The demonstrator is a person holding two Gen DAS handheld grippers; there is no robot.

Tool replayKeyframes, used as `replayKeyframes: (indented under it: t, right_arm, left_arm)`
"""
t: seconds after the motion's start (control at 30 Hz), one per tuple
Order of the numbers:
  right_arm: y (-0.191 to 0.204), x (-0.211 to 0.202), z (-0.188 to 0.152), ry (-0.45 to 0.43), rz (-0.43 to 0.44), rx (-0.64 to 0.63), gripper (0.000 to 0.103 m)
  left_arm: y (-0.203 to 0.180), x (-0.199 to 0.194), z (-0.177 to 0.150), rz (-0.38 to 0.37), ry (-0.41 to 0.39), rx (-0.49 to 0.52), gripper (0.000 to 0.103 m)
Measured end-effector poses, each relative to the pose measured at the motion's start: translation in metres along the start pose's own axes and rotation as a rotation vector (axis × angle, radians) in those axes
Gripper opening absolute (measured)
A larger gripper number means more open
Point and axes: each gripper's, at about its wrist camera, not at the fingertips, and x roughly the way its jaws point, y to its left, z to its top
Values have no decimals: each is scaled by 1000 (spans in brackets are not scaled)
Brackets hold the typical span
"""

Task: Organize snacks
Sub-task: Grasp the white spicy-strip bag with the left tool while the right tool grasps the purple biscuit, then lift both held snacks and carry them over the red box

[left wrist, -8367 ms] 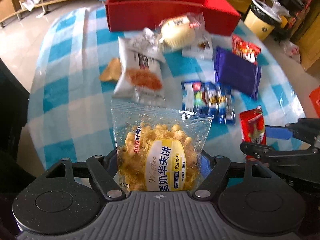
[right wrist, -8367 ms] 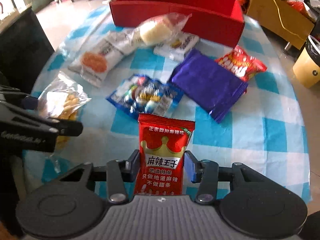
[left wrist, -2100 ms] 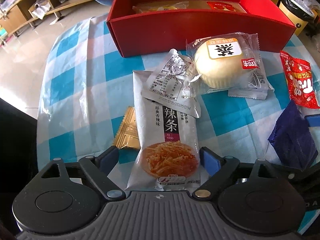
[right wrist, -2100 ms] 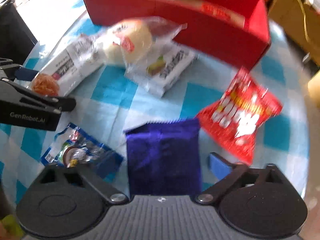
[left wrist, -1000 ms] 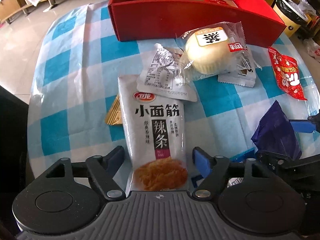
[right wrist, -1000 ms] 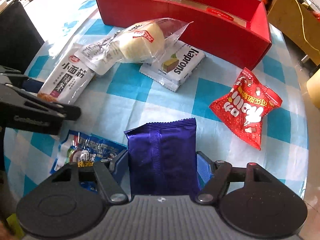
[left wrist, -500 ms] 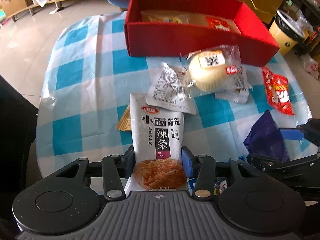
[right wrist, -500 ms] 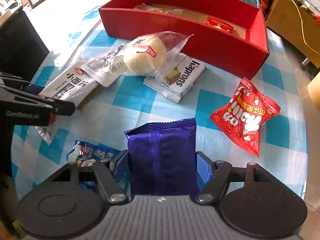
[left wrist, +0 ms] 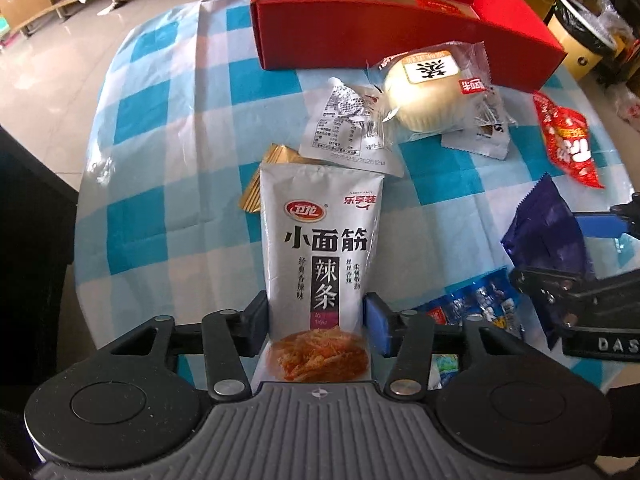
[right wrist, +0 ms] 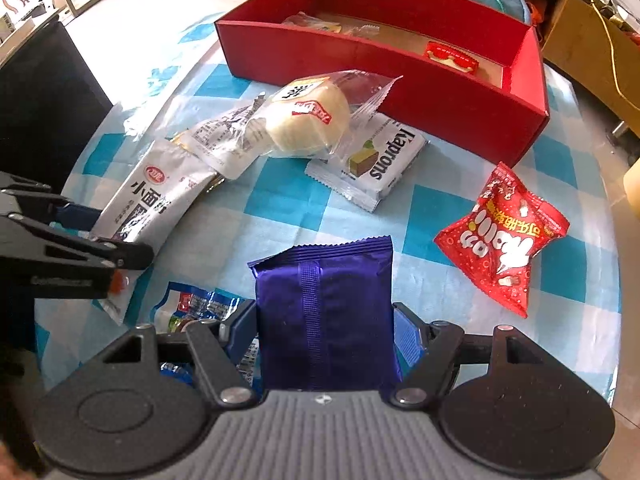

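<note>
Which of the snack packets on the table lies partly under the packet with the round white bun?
The white wafer packet printed "Kaprons". The bun packet rests on its corner, while the red packet lies apart and alone.

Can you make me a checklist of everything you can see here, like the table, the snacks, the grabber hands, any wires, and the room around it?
Surface: table under a blue and white checked cloth.
Job's things: red box at the far edge, a few packets already inside.
Clutter: bun in clear wrap, wafer pack, red snack bag, blue candy packet, gold packet lie loose.
Grippers: left gripper clamps the silver spicy-strip packet; right gripper clamps the purple packet.
Cables: yellow cable beyond the table.
Surroundings: wooden furniture, waste bin, tiled floor.
</note>
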Motion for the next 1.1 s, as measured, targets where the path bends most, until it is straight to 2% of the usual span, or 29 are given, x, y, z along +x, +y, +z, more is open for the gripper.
replayKeyframes:
  t: [0.1, 0.13, 0.17, 0.23, 0.33, 0.47, 1.1]
  right_arm:
    - [1, 3, 1, 6, 1, -2, 67]
    - [2, 2, 1, 4, 0, -3, 67]
    - [2, 2, 1, 2, 0, -4, 67]
    - [2, 0, 1, -5, 2, -4, 67]
    - [2, -2, 0, -14, -16, -11, 67]
    - [5, -5, 2, -33, -43, -23, 67]
    - [21, -14, 1, -59, -23, -18, 67]
  left_arm:
    - [-7, 8, 2, 39, 3, 20, 68]
    - [-7, 9, 2, 49, 3, 23, 67]
    - [-7, 9, 1, 45, 2, 21, 65]
    - [-7, 5, 1, 43, -4, 18, 54]
    - [-6, 0, -1, 72, -23, 16, 50]
    - [-8, -11, -1, 54, -50, 5, 50]
    - [-15, -38, -8, -33, -104, -18, 49]
